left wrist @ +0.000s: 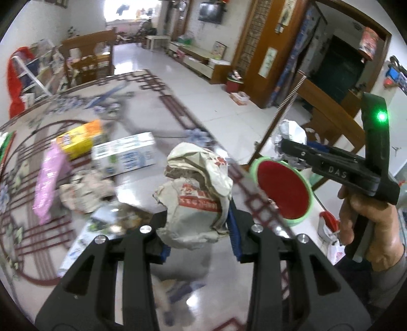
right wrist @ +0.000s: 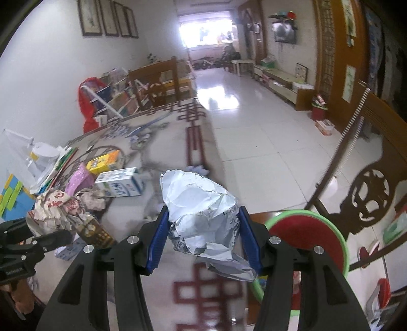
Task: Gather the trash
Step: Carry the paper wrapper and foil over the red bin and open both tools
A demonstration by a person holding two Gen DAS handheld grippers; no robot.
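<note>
Left tool (left wrist: 197, 226) clamps a beige paper wad (left wrist: 195, 193), right tool (right wrist: 203, 242) a silver wad (right wrist: 203, 216); table litter (left wrist: 84, 163) blurred.

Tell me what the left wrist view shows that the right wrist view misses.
Only left: the hand gripping the right gripper's handle, and its green light.
Only right: framed pictures on the wall and the carved chair back.
Both: beige wad in the left gripper, white wad in the right gripper, bin, milk carton.
</note>
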